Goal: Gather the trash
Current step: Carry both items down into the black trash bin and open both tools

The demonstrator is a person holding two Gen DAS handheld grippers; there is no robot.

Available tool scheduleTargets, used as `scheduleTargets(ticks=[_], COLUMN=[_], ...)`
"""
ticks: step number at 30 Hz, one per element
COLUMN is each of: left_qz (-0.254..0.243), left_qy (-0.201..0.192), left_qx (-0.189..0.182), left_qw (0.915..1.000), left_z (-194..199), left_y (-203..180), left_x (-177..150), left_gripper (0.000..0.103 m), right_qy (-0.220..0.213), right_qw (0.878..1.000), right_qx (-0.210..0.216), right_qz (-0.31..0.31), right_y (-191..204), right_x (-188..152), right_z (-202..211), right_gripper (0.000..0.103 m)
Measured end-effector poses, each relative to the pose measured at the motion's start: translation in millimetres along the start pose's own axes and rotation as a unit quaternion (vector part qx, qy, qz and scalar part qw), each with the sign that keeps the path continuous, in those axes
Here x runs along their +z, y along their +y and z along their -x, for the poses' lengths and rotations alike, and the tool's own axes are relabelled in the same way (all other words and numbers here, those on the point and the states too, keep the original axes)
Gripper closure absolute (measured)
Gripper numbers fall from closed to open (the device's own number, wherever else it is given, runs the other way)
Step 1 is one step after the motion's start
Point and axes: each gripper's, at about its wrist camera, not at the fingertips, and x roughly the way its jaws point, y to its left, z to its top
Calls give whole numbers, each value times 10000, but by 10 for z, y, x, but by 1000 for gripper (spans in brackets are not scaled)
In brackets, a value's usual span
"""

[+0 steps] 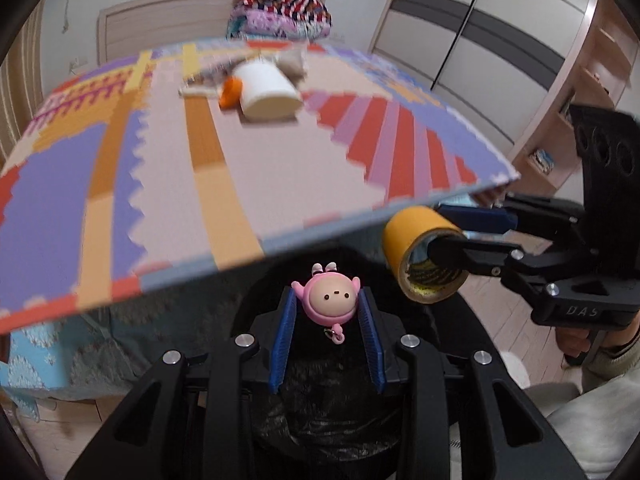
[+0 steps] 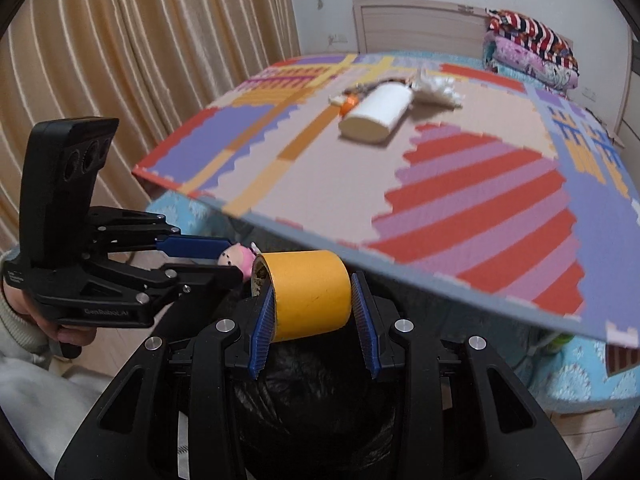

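Tape roll (image 2: 310,294) — smooth yellow cylinder, pinched by right tongs (image 2: 316,312); left tongs (image 1: 329,316) grip glossy round pink figurine (image 1: 330,298).

Bin (image 1: 328,412): near, below both grippers, just off the mat's (image 1: 248,168) near edge.
Left gripper (image 1: 331,312): over the bin; toy (image 1: 329,300) between its pads.
Right gripper (image 2: 314,300): right of the left one; tape roll (image 2: 310,292) between its pads, just beside the toy.
Mat: on the bed. Far on it: tube (image 1: 268,88), cap (image 1: 231,91) to its left, wrappers (image 1: 212,76) beyond, touching.
Folded bedding (image 1: 280,12): behind, at the headboard (image 1: 160,28).
Wardrobe (image 1: 480,24), shelves (image 1: 592,80): far right.
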Motion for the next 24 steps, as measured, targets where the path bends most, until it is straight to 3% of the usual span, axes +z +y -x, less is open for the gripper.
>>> scheduleTargets(ticks=[10, 19, 24], left_qz=[49, -132, -173], left_qy=[847, 1283, 1437], left_qx=[22, 234, 334], left_qw=[9964, 9914, 9889], left_z=[-623, -973, -1082], left_y=[43, -1, -41], left_x=[-347, -497, -577], left_gripper=[72, 72, 72], right_qy=[817, 1383, 1720], right_qw=[9963, 9900, 9835], right_qx=[-259, -281, -497], right_qz=[95, 76, 257], right_y=[-34, -60, -18], right_x=[-423, -629, -772], right_z=[-493, -912, -1139], right_gripper=[66, 66, 66])
